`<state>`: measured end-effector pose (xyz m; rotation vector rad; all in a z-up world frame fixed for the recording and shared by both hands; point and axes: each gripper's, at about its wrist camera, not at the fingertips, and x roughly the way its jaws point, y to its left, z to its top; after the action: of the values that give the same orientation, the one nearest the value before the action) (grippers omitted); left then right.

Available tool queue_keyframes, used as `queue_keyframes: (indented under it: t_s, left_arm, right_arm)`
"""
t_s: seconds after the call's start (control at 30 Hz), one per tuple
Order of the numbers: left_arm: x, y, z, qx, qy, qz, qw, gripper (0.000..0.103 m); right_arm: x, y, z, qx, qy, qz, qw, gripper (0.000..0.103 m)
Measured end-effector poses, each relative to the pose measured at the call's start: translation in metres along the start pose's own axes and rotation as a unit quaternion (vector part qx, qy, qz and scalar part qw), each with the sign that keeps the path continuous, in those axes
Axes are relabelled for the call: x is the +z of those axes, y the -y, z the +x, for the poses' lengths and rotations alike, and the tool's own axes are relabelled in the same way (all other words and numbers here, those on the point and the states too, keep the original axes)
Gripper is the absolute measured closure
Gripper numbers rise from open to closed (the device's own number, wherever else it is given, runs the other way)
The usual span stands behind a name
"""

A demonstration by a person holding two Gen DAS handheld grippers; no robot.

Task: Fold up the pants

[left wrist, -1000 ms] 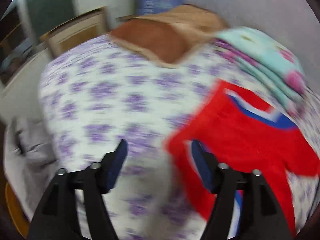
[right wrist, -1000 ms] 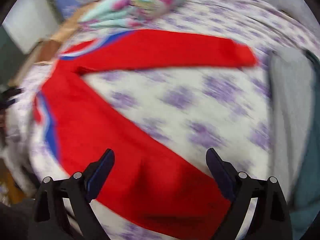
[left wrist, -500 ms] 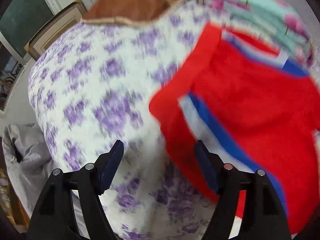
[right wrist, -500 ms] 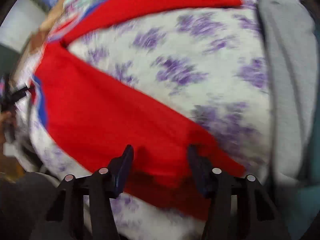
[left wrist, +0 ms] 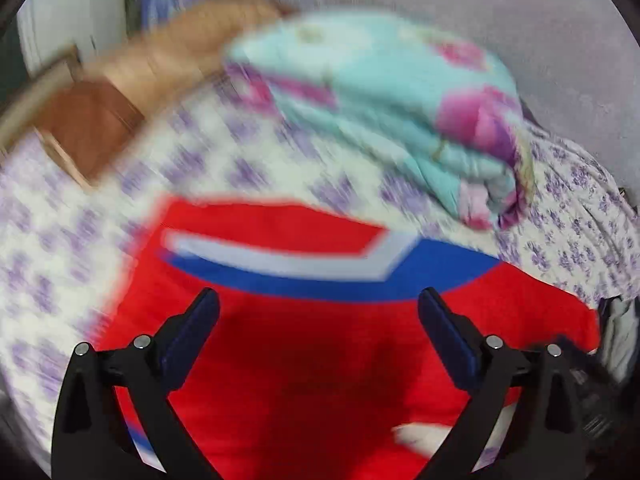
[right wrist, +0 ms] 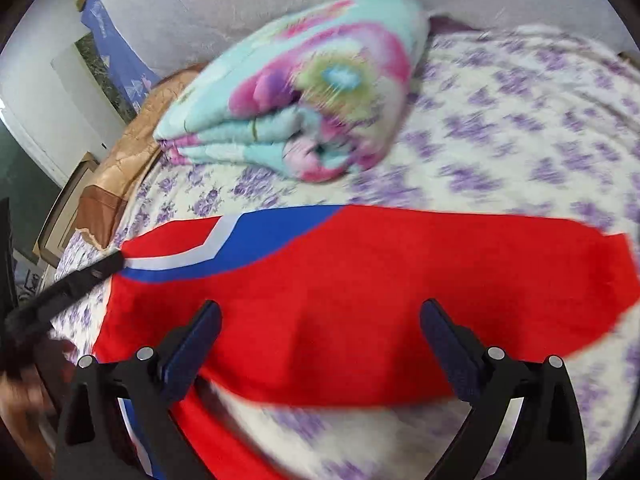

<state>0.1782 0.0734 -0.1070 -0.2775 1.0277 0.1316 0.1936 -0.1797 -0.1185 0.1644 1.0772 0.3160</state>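
— Red fabric filled most of the left wrist view, didn't it?

— It did. The red pants with a blue and white stripe [left wrist: 304,360] lay flat on the white bedsheet printed with purple flowers [left wrist: 60,240]. The left gripper [left wrist: 318,308] hung over them, its blue-padded fingers [left wrist: 192,332] spread wide after just opening, with nothing pinched between them. Beyond the pants sat a folded turquoise quilt with pink flowers [left wrist: 380,108], and a brown pillow [left wrist: 88,128] lay at the far left of the bed.

— And the right wrist view?

— Pants again [right wrist: 380,300], one leg running off to the right across the sheet [right wrist: 520,140]. The right gripper [right wrist: 320,316] had also just opened; its fingers [right wrist: 444,340] stood far apart above the red cloth and gripped nothing. The left gripper's black finger [right wrist: 72,284] reached the pants' striped end at the left. The quilt [right wrist: 304,108] lay behind, near the grey wall [right wrist: 240,0].
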Motion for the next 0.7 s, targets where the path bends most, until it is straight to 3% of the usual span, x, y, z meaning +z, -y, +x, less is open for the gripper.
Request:
queue_keyframes:
  t_s: [0.03,0.1,0.13,0.17,0.2,0.27,0.3,0.33,0.37,0.4,0.47,0.5,0.53,0.6,0.63,0.7]
  left_arm:
    - [-0.004,0.004,0.021,0.001,-0.033,-0.009,0.9994,0.006]
    - [-0.017,0.005,0.054,0.046,-0.075,0.015,0.9961,0.006]
    - [-0.022,0.000,0.062,0.072,-0.080,0.033,0.9936,0.006]
    - [-0.026,-0.007,0.068,0.092,-0.077,0.049,0.9916,0.004]
    - [-0.028,-0.019,0.066,0.085,-0.064,0.053,0.9929,0.004]
    - [-0.024,-0.051,0.060,0.087,-0.069,0.040,0.9930,0.009]
    - [-0.019,-0.067,0.053,0.058,-0.079,0.023,0.9949,0.015]
    - [-0.014,-0.076,0.045,0.040,-0.082,0.000,0.9958,0.024]
    - [-0.010,-0.081,0.039,0.033,-0.080,-0.017,0.9961,0.025]
    - [-0.004,-0.080,0.033,0.036,-0.069,-0.024,0.9966,0.024]
    - [0.012,-0.058,0.017,0.064,-0.003,-0.012,0.9979,0.006]
    - [0.015,-0.050,0.015,0.051,0.010,-0.010,0.9986,0.004]
    - [0.022,-0.038,0.023,0.013,0.008,-0.013,0.9998,0.005]
    - [0.029,-0.024,0.050,0.001,-0.041,-0.024,0.9989,0.005]
    - [0.030,-0.014,0.070,0.031,-0.069,-0.012,0.9970,0.005]
    - [0.027,0.002,0.091,0.091,-0.085,0.041,0.9915,0.004]
  right_arm:
    - [-0.005,-0.004,0.015,-0.003,-0.019,-0.016,1.000,0.004]
    - [-0.011,-0.004,0.038,-0.029,-0.060,-0.071,0.995,0.004]
    - [-0.015,0.006,0.044,-0.056,-0.075,-0.114,0.989,0.004]
    - [-0.016,0.019,0.040,-0.046,-0.069,-0.130,0.988,0.004]
    - [-0.016,0.041,0.030,-0.037,-0.061,-0.127,0.989,0.004]
    - [-0.016,0.107,0.012,-0.069,-0.074,-0.094,0.990,0.003]
    - [-0.016,0.134,0.002,-0.083,-0.073,-0.081,0.991,0.003]
    - [-0.013,0.160,-0.012,-0.120,-0.070,-0.059,0.989,0.004]
    - [-0.009,0.173,-0.023,-0.151,-0.065,-0.036,0.986,0.005]
    - [-0.004,0.179,-0.034,-0.145,-0.045,-0.011,0.988,0.008]
    - [0.010,0.168,-0.054,-0.110,0.027,0.046,0.992,0.007]
    - [0.016,0.156,-0.053,-0.084,0.046,0.055,0.994,0.003]
    - [0.025,0.136,-0.041,-0.035,0.052,0.051,0.997,0.003]
    - [0.037,0.109,-0.005,0.037,0.005,0.033,0.999,0.004]
    - [0.041,0.094,0.017,0.054,-0.025,0.021,0.998,0.004]
    - [0.042,0.086,0.050,0.009,-0.080,-0.021,0.997,0.004]
